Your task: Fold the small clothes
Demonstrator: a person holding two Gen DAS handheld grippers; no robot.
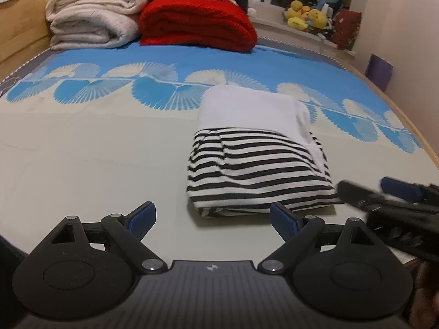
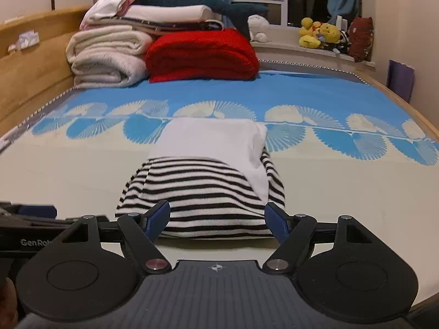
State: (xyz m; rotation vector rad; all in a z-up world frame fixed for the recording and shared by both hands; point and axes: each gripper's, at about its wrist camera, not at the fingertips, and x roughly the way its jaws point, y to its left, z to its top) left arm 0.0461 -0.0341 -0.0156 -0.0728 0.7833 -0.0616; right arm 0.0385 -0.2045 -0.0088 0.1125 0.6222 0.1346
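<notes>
The striped garment (image 1: 258,170) lies on the bed (image 1: 96,164) in a compact rectangle, its white half doubled over the far part and the black-and-white stripes facing me, so I judge the folding of this piece close to finished. It sits on the pale part of the sheet, well short of the red blanket (image 1: 196,23) and the cream blankets (image 1: 93,19) stacked at the head of the bed, which leaves it open room on every side.

My left gripper (image 1: 212,219) hangs just off the near left corner of the bundle, jaws spread wide and grasping nothing, low over the sheet but apart from the cloth. My right gripper (image 2: 216,220) is squared up to the near edge, jaws released as well, with the striped hem showing between the blue pads (image 2: 157,219); whether they touch the fabric I cannot tell. In the left wrist view its dark body reaches in at the near right corner.

I hold both low and wide because the bundle is soft and thick: a wide spread would let me take the whole edge, either for one more fold or to lift it away. A loose layer on the right side could slip if I take only the top.
</notes>
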